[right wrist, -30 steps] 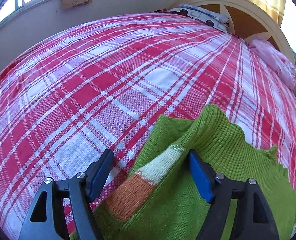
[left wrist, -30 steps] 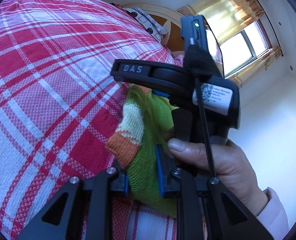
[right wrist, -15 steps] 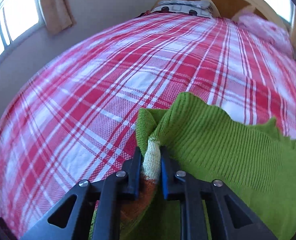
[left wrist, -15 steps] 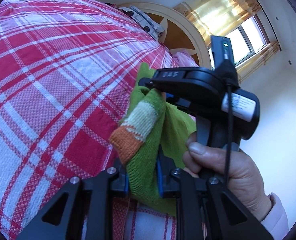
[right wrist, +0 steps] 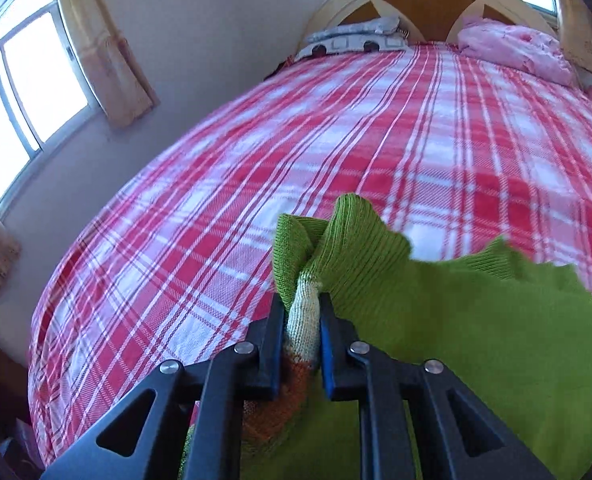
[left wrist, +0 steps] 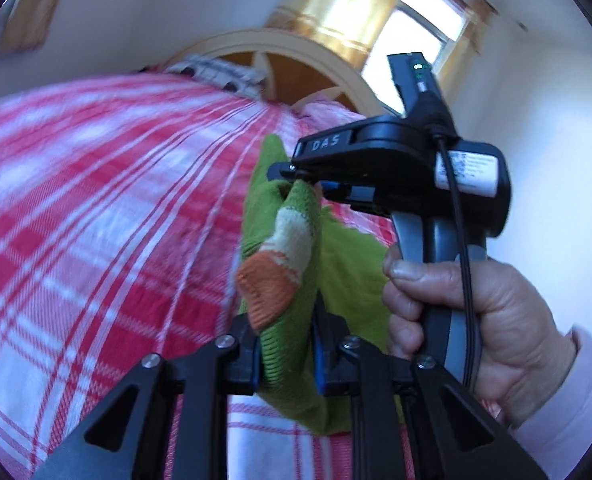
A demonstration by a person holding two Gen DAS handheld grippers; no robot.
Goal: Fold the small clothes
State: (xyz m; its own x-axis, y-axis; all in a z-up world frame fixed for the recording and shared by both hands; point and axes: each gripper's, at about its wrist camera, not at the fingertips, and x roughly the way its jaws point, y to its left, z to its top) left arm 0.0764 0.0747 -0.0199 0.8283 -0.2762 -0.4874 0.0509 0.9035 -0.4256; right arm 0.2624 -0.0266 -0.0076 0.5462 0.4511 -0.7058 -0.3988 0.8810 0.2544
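Both the left gripper [left wrist: 287, 354] and right gripper [right wrist: 300, 338] pinch the green knit sweater [left wrist: 292, 264]; its striped sleeve runs toward twelve o'clock.

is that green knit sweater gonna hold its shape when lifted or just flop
Likely floppy: the green knit sweater bunches and droops between the left gripper and right gripper. Probably light, since small pinches hold it. The ribbed knit looks grippy, not slippery.

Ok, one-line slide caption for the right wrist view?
Right tongs shut on the green knit garment's striped cuff, above the red plaid bedspread.
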